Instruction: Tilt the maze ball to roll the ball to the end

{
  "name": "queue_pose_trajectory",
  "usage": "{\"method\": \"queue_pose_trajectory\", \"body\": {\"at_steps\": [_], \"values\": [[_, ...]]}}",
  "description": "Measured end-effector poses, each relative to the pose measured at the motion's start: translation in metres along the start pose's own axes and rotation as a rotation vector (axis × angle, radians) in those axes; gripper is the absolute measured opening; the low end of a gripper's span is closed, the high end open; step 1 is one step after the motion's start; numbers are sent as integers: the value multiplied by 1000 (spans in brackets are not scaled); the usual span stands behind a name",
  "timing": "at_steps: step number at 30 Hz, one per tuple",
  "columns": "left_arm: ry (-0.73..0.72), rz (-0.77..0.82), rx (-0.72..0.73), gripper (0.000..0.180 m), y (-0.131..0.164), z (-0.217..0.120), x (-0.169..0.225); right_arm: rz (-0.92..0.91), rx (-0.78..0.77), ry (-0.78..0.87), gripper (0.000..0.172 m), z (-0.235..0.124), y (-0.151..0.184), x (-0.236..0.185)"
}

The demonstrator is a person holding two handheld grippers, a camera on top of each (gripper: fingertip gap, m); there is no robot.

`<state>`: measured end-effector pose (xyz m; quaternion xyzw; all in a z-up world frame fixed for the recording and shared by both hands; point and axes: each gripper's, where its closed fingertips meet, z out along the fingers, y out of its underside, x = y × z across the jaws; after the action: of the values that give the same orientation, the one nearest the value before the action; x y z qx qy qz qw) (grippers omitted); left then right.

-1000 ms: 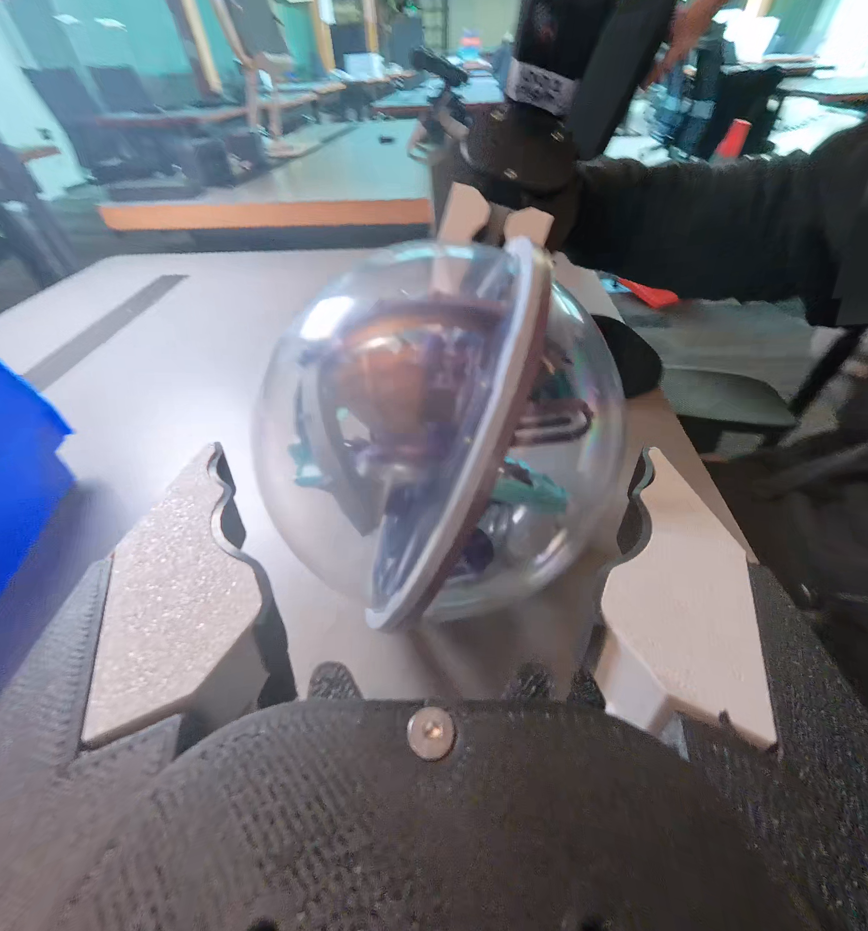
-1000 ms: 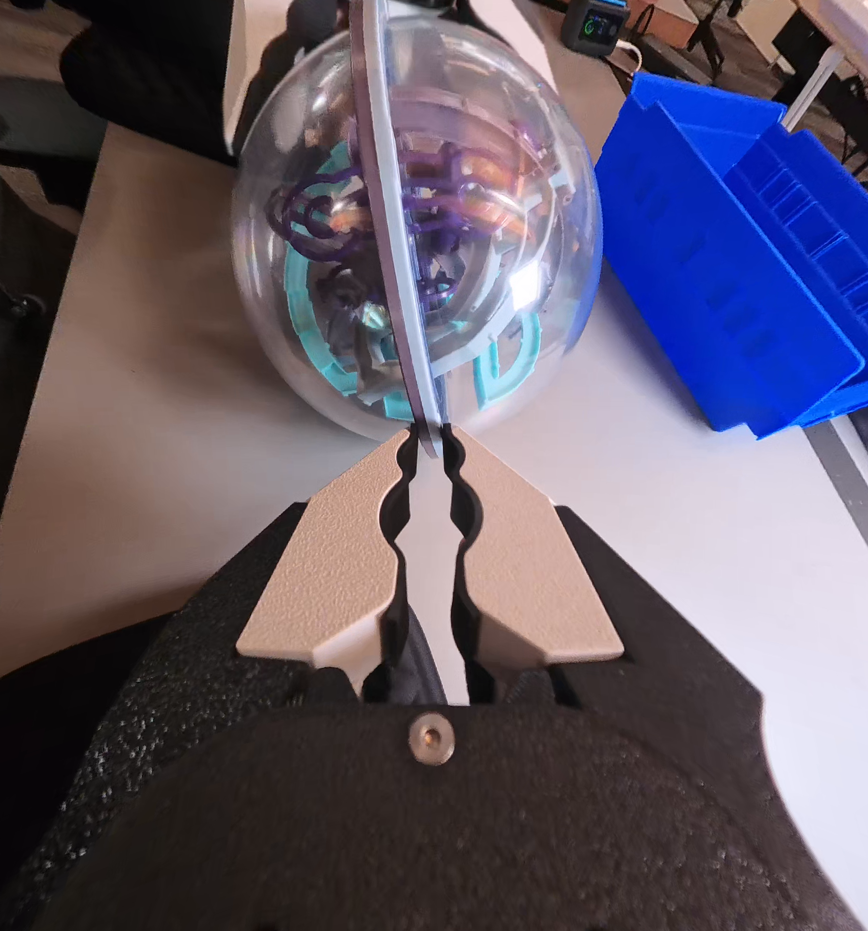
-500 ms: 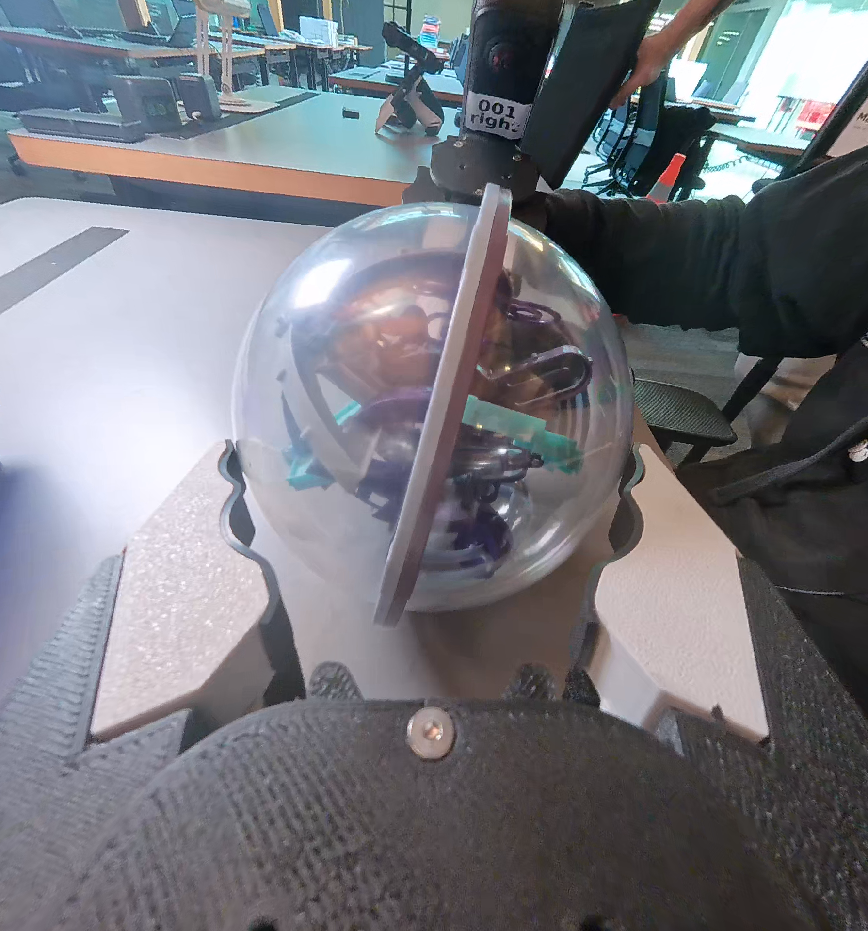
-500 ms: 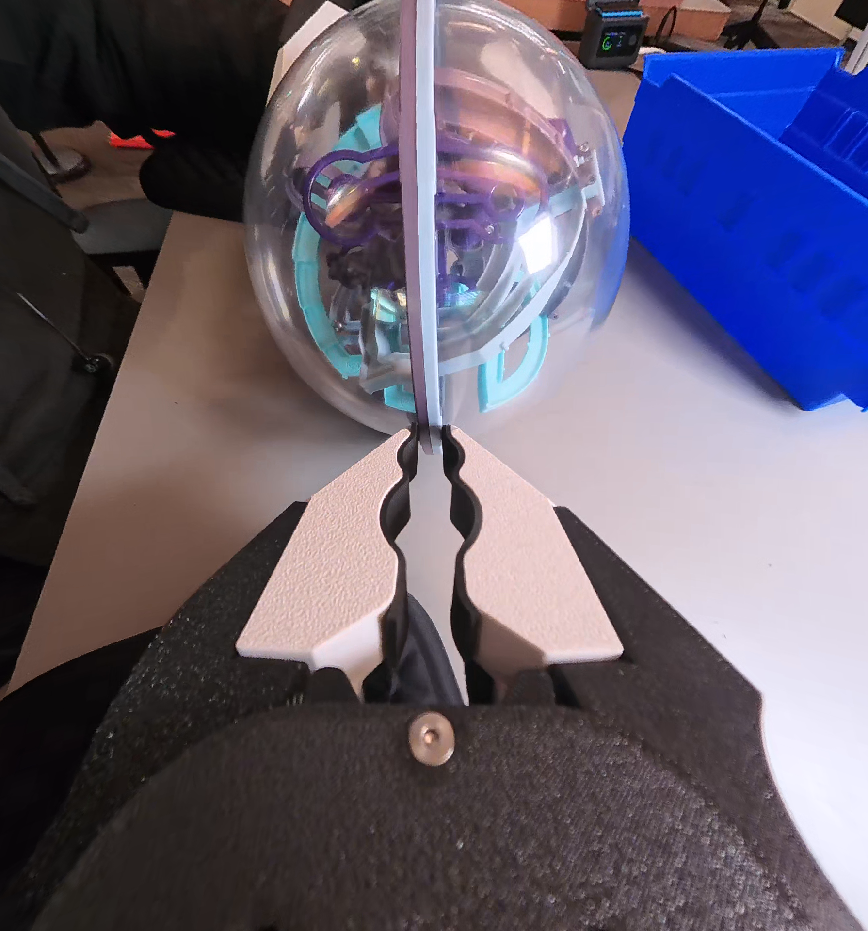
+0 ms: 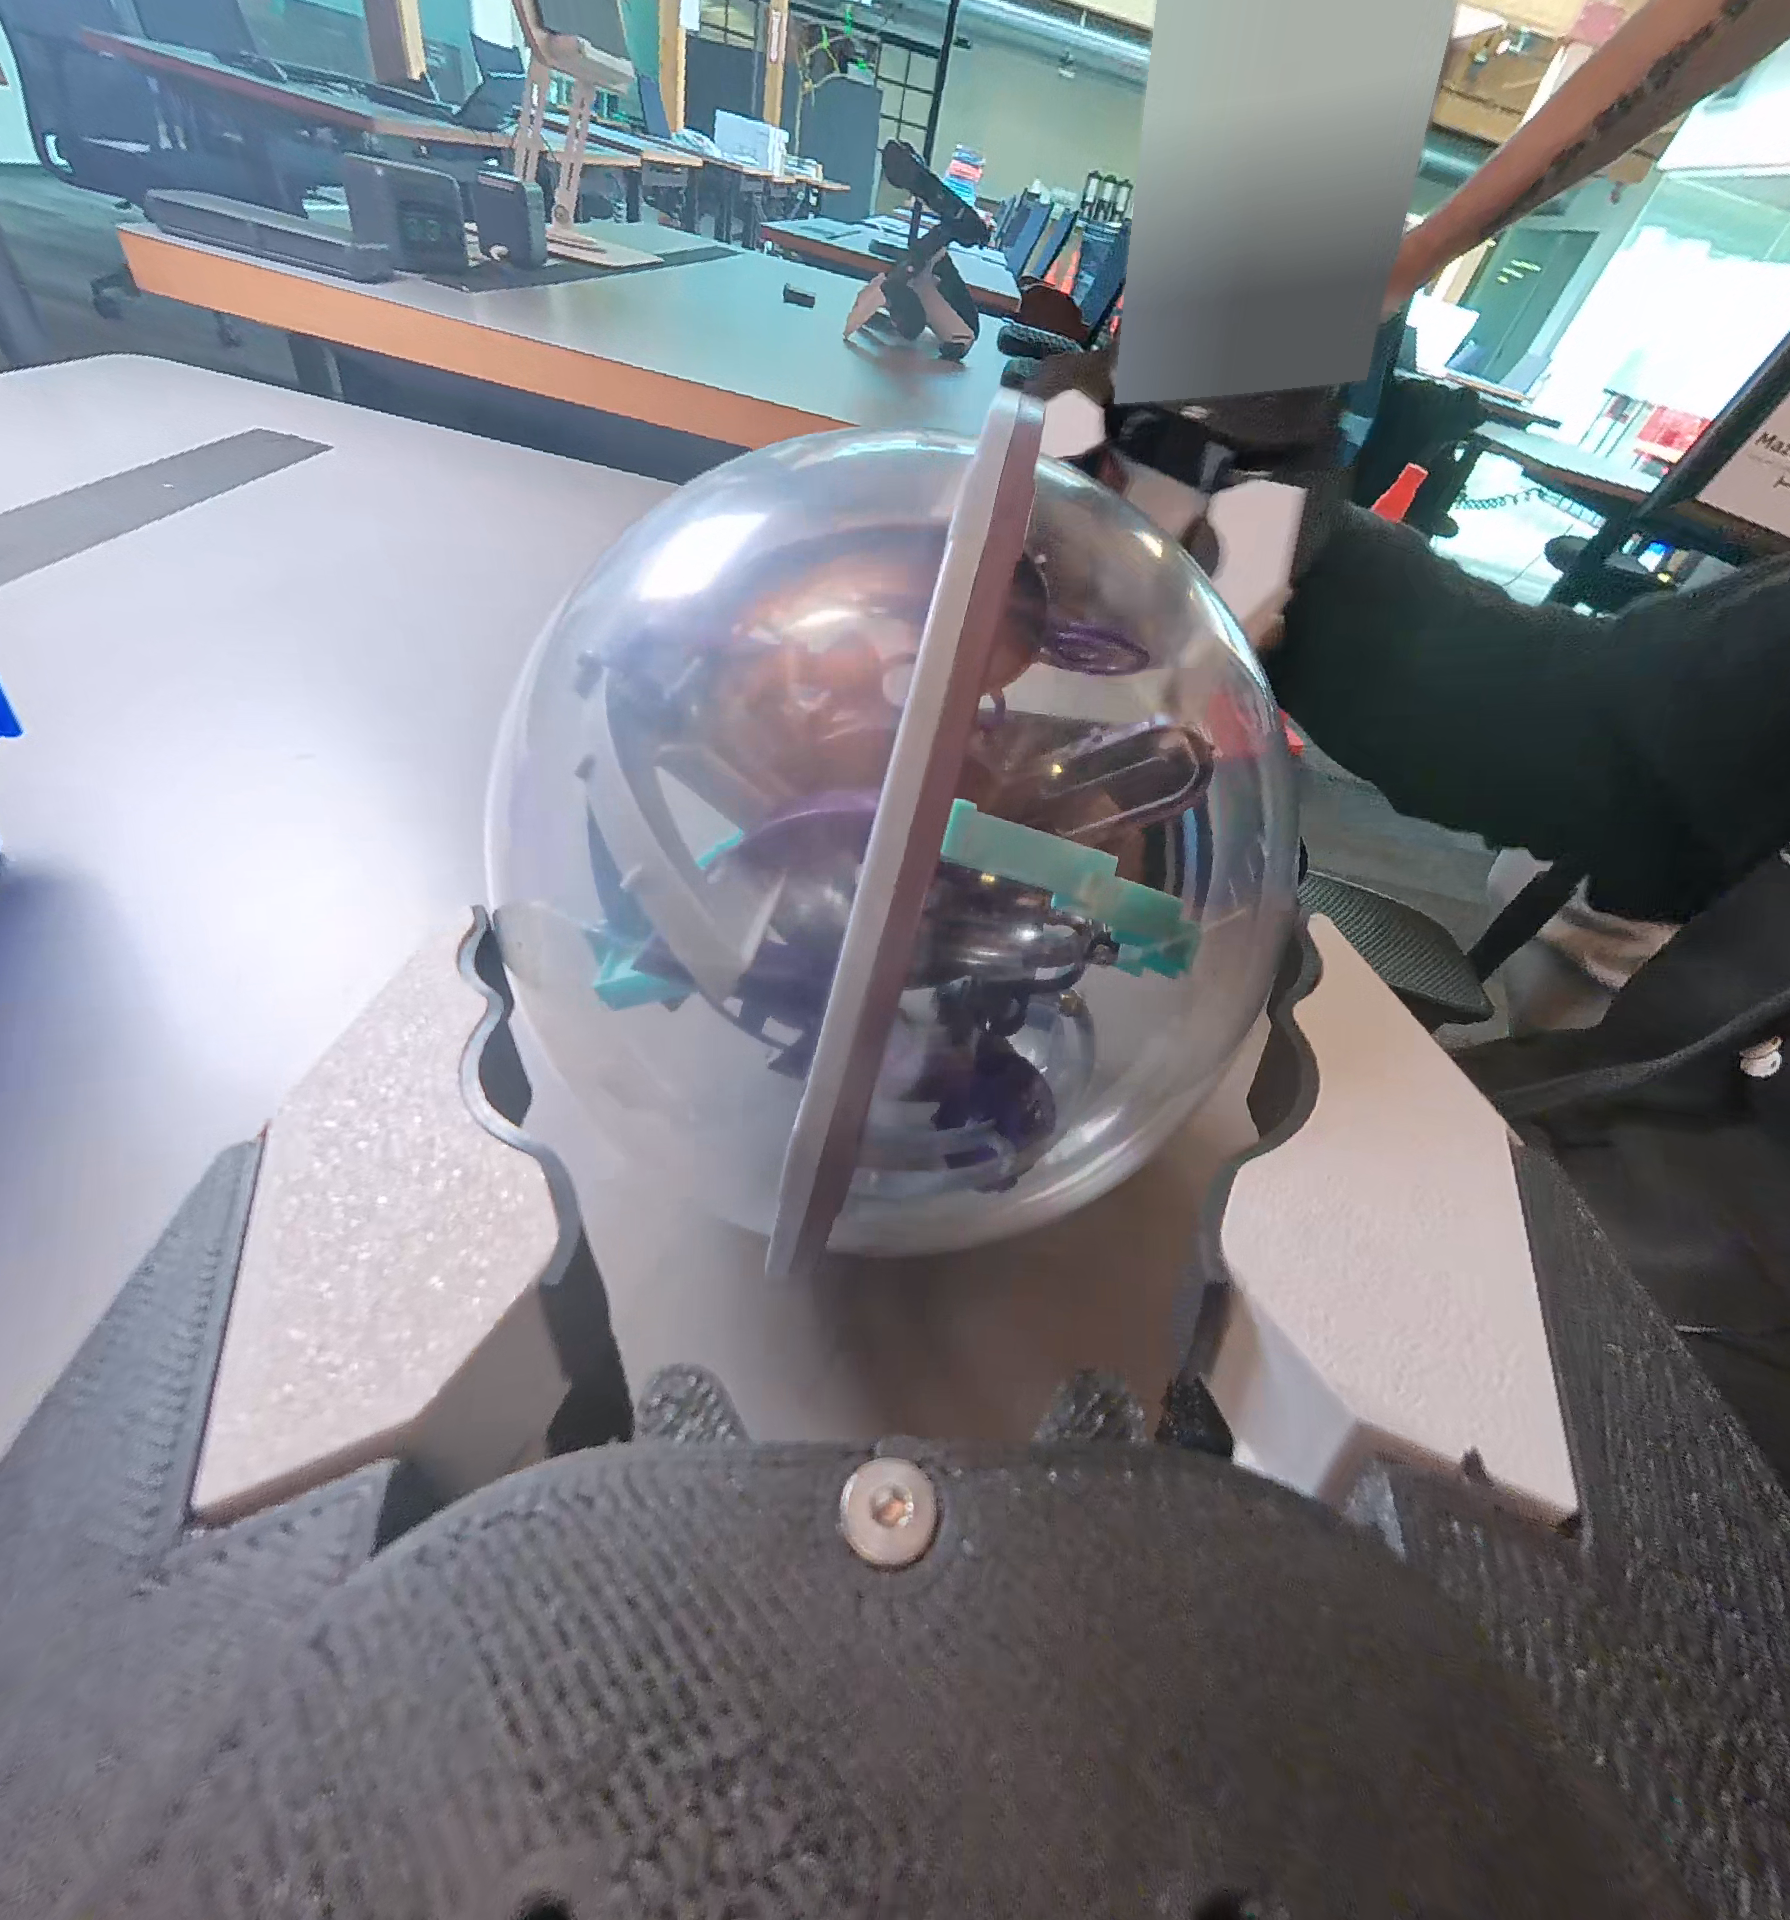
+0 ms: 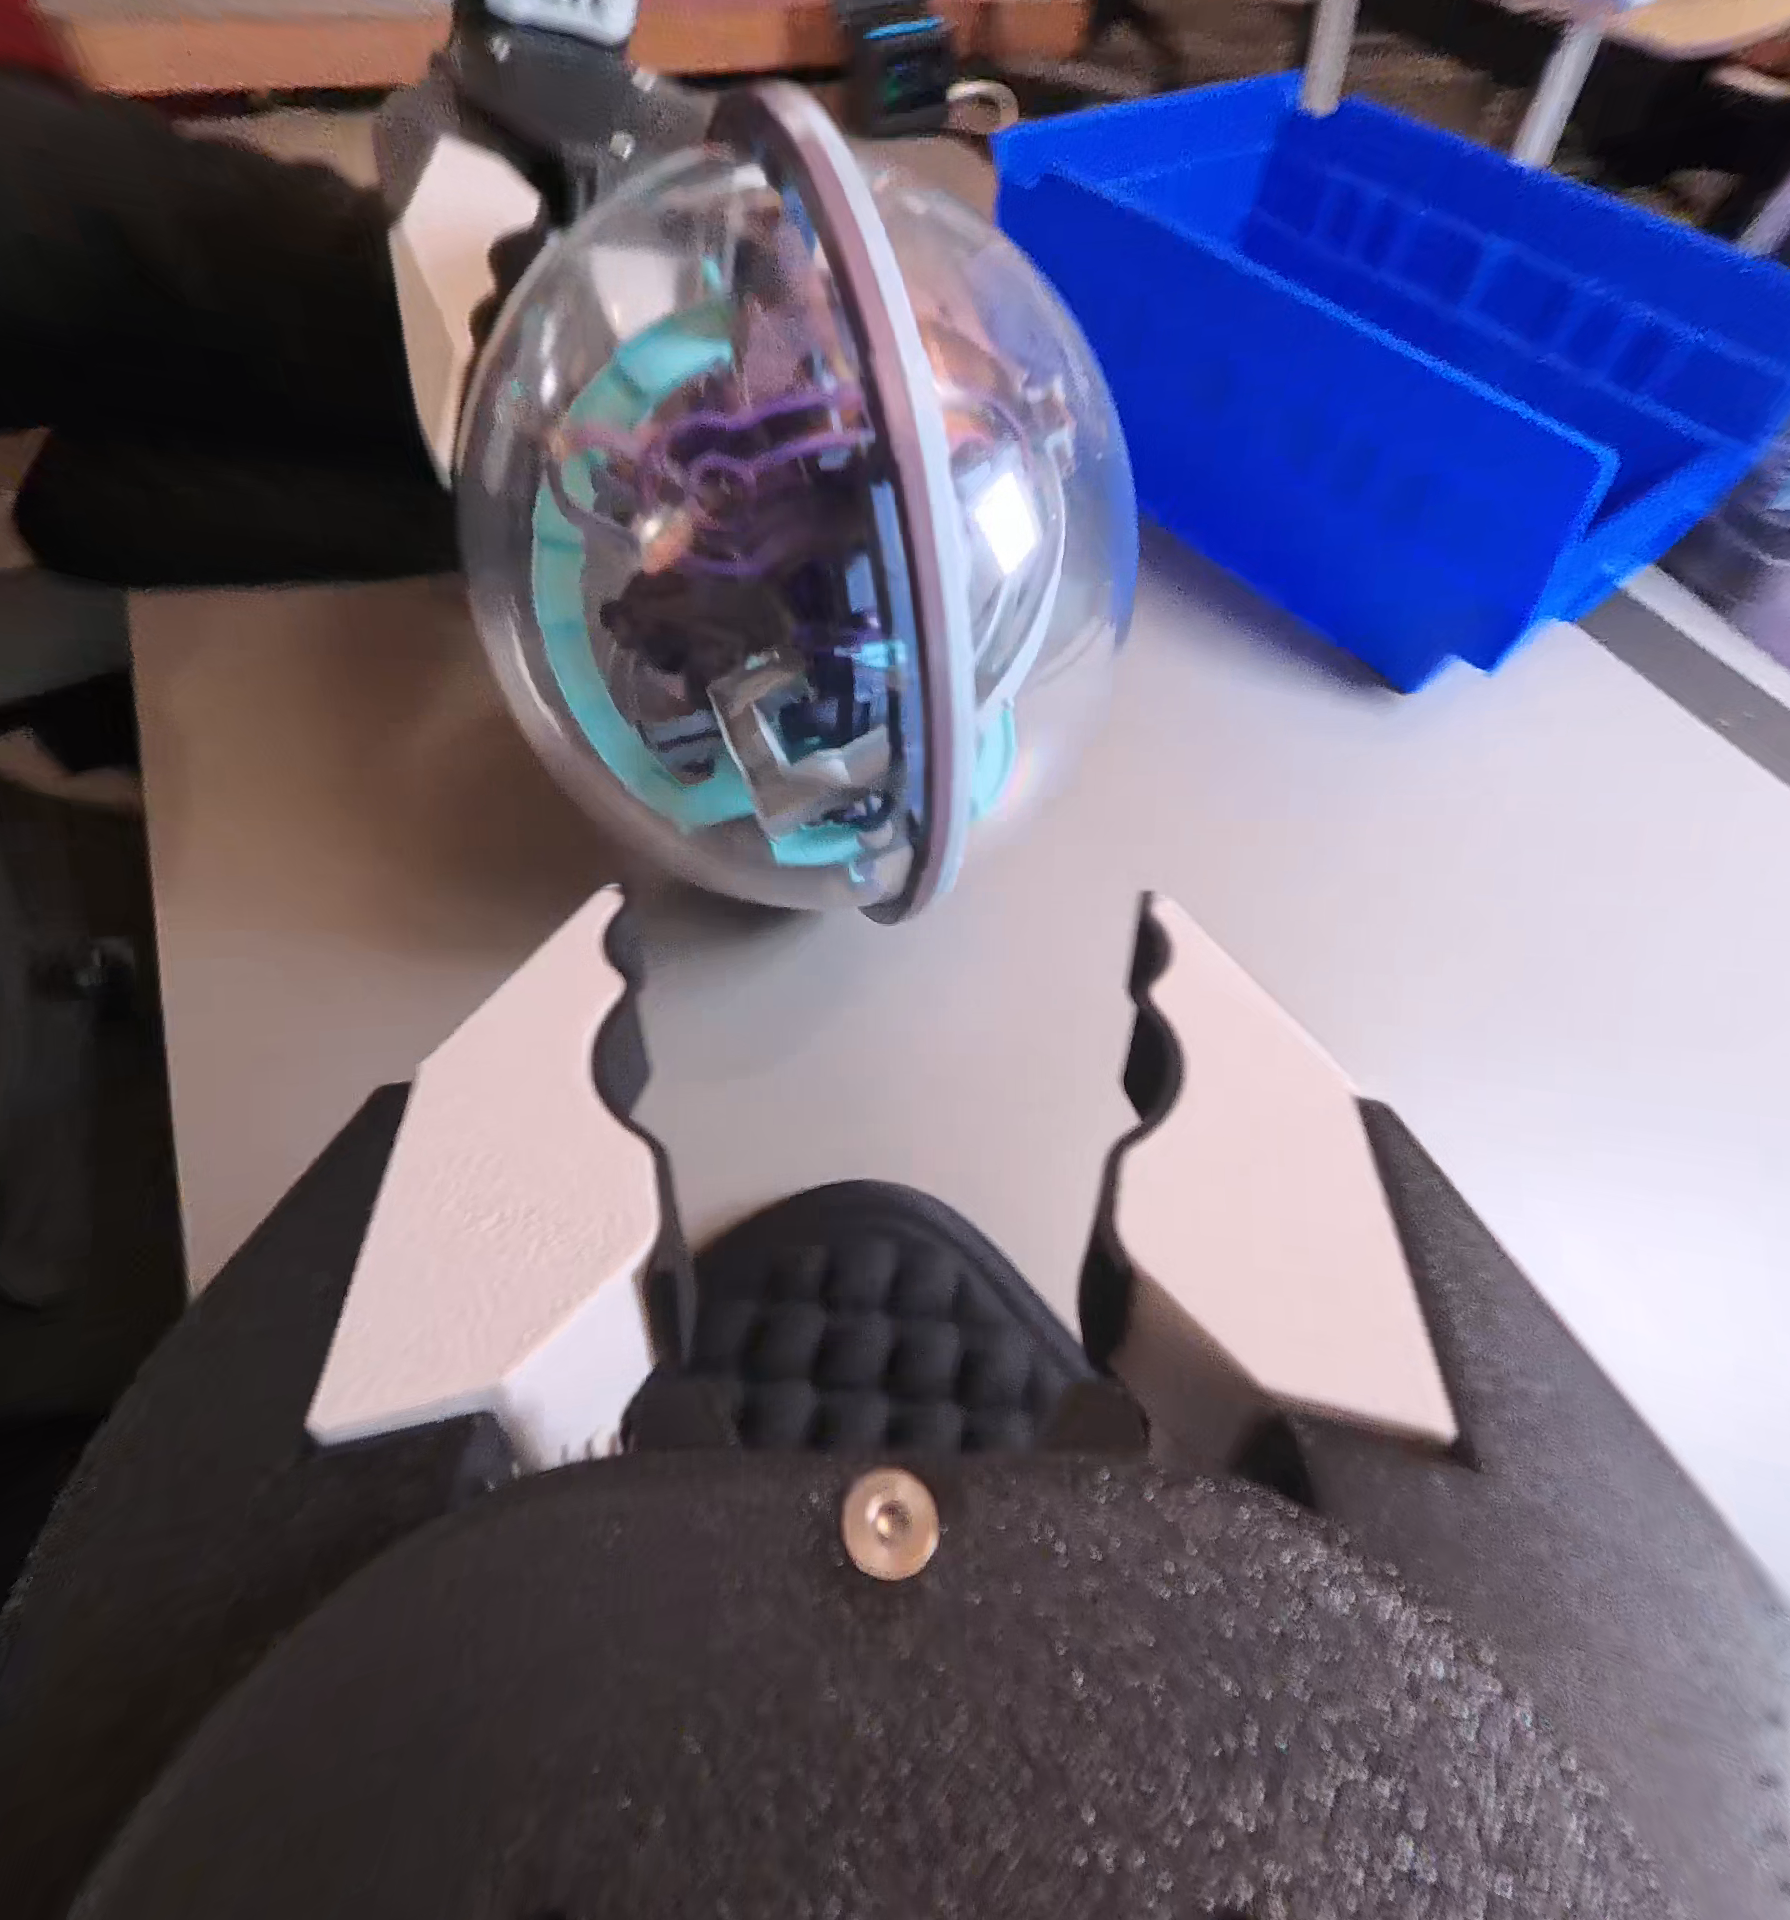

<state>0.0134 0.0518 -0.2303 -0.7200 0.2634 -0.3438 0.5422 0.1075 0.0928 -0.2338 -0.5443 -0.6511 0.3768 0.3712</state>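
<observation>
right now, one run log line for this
left gripper: clamped on maze ball | right gripper: open, clear of ball | ball on table

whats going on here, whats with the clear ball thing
A person holds a two-finger gripper in each hand over a pale table, working a clear plastic maze ball with teal and purple tracks inside. The left gripper has its fingers spread wide around the ball's two sides, cradling it. The right gripper is open with nothing between its fingers, just short of the ball's grey rim. A blue plastic bin sits beside the ball.
</observation>
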Motion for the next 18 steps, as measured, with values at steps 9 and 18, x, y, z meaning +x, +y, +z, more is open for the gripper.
{"method": "queue_pose_trajectory", "body": {"at_steps": [9, 18], "values": [[-67, -43, 16, 141, -1, 0, -2, 213, 84, 394, 133, 44, -4, -36], [-49, -26, -7, 142, -1, -13, 14, 159, 50, 247, 133, 59, 0, -31]]}}
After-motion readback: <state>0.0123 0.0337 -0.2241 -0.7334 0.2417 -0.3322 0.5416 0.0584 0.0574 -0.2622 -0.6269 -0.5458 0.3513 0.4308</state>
